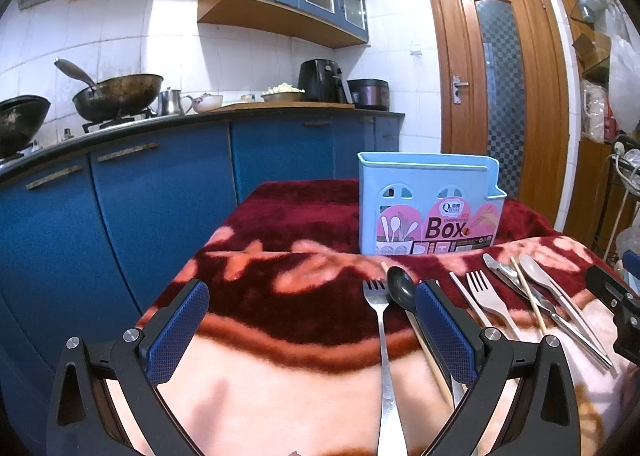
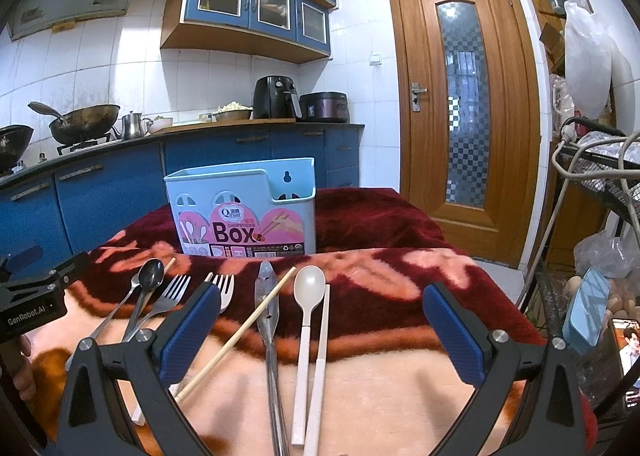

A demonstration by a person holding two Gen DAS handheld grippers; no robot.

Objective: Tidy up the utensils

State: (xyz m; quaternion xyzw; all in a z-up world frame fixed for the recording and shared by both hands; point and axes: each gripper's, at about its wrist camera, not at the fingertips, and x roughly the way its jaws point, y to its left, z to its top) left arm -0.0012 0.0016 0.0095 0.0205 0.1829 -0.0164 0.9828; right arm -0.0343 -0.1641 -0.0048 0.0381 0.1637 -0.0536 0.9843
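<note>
A light blue chopsticks box (image 1: 430,204) stands upright at the back of the blanket-covered table; it also shows in the right wrist view (image 2: 242,208). Utensils lie in a row in front of it: a metal fork (image 1: 380,320), a dark spoon (image 1: 402,290), a pink plastic fork (image 1: 490,302), a beige spoon (image 2: 307,296), a metal knife (image 2: 269,308) and a wooden chopstick (image 2: 240,330). My left gripper (image 1: 312,332) is open, low over the table, left of the utensils. My right gripper (image 2: 320,336) is open above the beige spoon and knife. Neither holds anything.
A red and pink blanket (image 1: 280,356) covers the table. Blue kitchen cabinets (image 1: 120,196) and a counter with woks stand at the left and behind. A wooden door (image 2: 464,96) is behind right. A wire rack (image 2: 600,184) with bags stands close on the right.
</note>
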